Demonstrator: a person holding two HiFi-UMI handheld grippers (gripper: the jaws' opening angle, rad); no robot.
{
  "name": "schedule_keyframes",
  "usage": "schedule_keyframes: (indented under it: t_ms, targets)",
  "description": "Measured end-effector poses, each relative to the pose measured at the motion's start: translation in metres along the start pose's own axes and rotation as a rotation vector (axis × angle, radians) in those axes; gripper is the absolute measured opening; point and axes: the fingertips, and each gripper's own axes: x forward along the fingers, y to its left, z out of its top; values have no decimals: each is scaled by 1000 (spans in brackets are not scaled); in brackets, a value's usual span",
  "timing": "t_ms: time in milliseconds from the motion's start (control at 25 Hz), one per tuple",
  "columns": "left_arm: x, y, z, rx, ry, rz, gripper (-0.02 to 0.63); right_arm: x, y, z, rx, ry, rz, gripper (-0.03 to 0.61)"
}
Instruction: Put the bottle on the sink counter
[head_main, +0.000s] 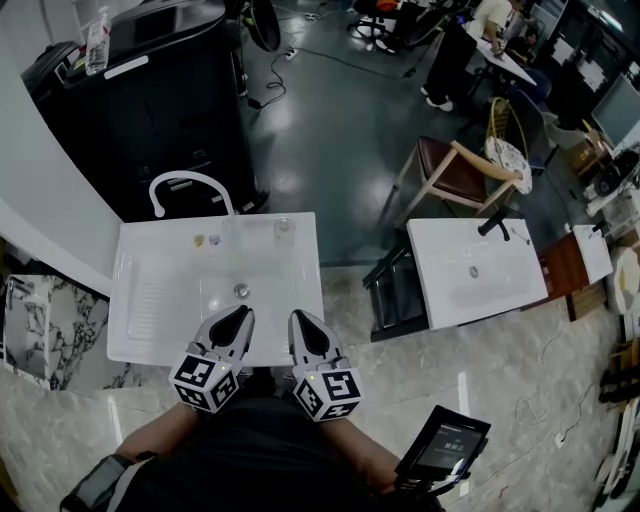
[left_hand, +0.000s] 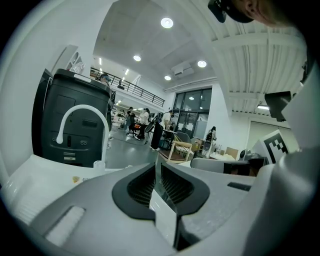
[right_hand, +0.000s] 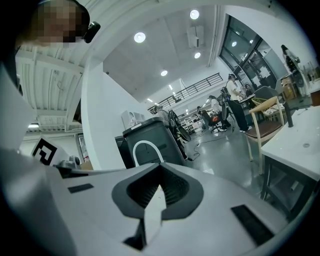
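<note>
A clear plastic bottle (head_main: 97, 40) stands upright on top of the black machine (head_main: 160, 110) at the far left, well beyond the sink; the left gripper view shows the bottle (left_hand: 76, 62) up on that machine. My left gripper (head_main: 243, 312) and right gripper (head_main: 298, 318) hang side by side over the near edge of the white sink counter (head_main: 140, 300). Both are shut with nothing between the jaws. The left gripper (left_hand: 156, 167) and the right gripper (right_hand: 159, 167) each point toward the white curved faucet (head_main: 190, 185).
A small clear cup (head_main: 284, 230) and two tiny items (head_main: 205, 240) sit on the sink's back ledge. A second white sink unit (head_main: 480, 270) stands to the right, with a wooden chair (head_main: 460, 170) behind it. A tablet (head_main: 445, 445) is at lower right.
</note>
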Motion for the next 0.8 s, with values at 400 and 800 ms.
schedule_keyframes:
  t_ms: [400, 800]
  targets:
    - [5, 0, -5, -4, 17, 0, 37, 0, -3, -1, 0, 5, 3, -5]
    - [8, 1, -8, -13, 28, -1, 37, 2, -5, -4, 9, 15, 2, -5]
